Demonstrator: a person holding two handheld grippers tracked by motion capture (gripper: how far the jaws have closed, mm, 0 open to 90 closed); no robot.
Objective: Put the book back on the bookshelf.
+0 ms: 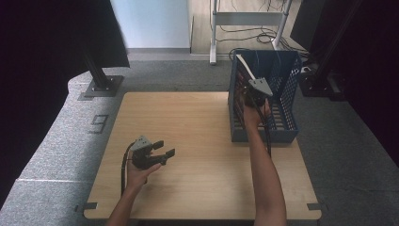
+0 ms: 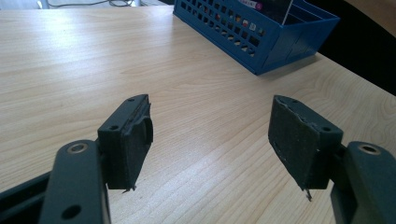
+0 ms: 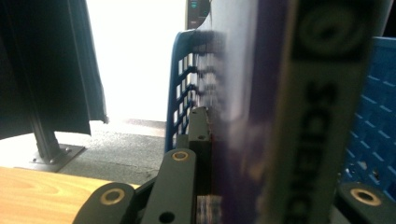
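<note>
A blue perforated basket (image 1: 288, 80) stands upright at the far right of the wooden table (image 1: 197, 122). My right gripper (image 1: 254, 96) reaches down into it from above. In the right gripper view that gripper (image 3: 275, 140) is shut on a book (image 3: 289, 116) with a purple cover and pale spine lettering, and the basket's wall (image 3: 184, 79) lies just behind. My left gripper (image 1: 165, 148) rests low over the table's near left, open. Nothing lies between its pads (image 2: 135, 135), and the basket (image 2: 261, 46) stands farther off.
A black curtain hangs at the left, with a stand's base plate (image 1: 101, 87) on the grey carpet. Desk legs (image 1: 214, 37) and cables lie beyond the table. A dark stand (image 1: 324, 80) sits right of the basket. Bare wood stretches between the two hands.
</note>
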